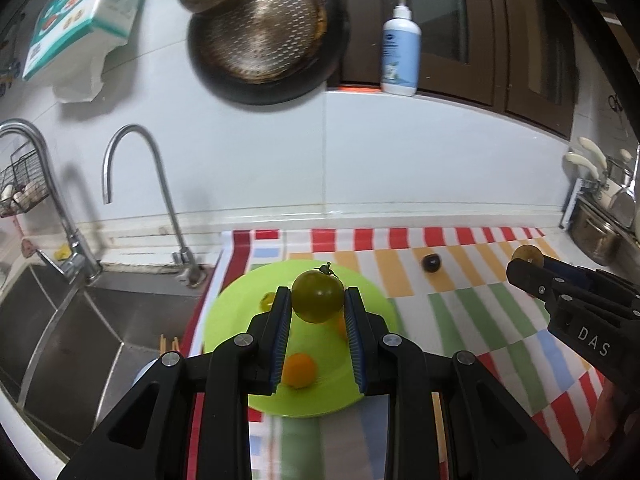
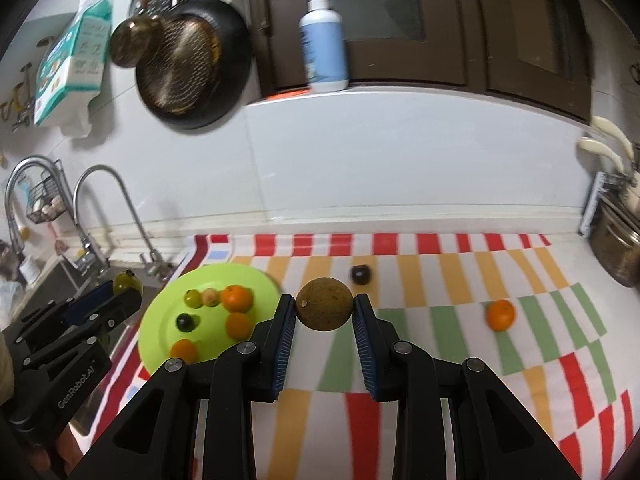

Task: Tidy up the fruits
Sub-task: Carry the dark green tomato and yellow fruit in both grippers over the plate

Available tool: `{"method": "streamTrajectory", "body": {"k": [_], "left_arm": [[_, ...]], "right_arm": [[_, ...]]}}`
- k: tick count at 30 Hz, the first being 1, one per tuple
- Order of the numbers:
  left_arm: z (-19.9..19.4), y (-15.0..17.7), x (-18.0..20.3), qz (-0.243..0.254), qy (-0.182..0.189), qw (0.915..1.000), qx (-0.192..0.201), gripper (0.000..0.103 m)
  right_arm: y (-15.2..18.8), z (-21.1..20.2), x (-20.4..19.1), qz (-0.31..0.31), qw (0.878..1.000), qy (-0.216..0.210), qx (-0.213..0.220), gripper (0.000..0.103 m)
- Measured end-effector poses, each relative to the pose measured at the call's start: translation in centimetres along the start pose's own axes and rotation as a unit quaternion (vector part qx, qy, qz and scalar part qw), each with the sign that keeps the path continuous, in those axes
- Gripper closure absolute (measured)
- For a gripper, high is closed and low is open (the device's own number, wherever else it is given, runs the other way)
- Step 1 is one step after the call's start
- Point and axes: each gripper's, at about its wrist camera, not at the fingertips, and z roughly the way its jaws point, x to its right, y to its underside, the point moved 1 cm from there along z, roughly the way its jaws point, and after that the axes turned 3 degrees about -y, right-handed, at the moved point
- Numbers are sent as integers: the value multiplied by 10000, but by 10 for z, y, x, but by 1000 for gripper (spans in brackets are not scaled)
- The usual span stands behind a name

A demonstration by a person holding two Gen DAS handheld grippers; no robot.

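My left gripper [image 1: 318, 300] is shut on a green tomato [image 1: 318, 297] with a stem and holds it above the lime-green plate [image 1: 228, 312]. The plate [image 2: 160, 320] holds several small fruits: oranges [image 2: 237, 298], a green fruit [image 2: 192, 298] and a dark one [image 2: 185, 322]. My right gripper [image 2: 324, 306] is shut on a round brown fruit [image 2: 325, 303] over the striped cloth, right of the plate. A dark fruit [image 2: 360, 274] and an orange [image 2: 500, 315] lie loose on the cloth.
The striped cloth [image 2: 440, 280] covers the counter. A steel sink [image 1: 80, 328] with two faucets [image 1: 160, 200] is at the left, next to the plate. A pan [image 1: 264, 40] hangs on the wall, a pump bottle [image 1: 401, 48] stands on the ledge, pots [image 2: 616, 248] stand at right.
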Motion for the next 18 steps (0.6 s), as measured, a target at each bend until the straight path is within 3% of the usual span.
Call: {"method": "streamTrajectory", "body": {"k": [18], "left_arm": [[35, 12, -45, 115, -45, 9997, -212, 76]], "right_arm": [[4, 62, -64, -363, 9965, -629, -403, 72]]}}
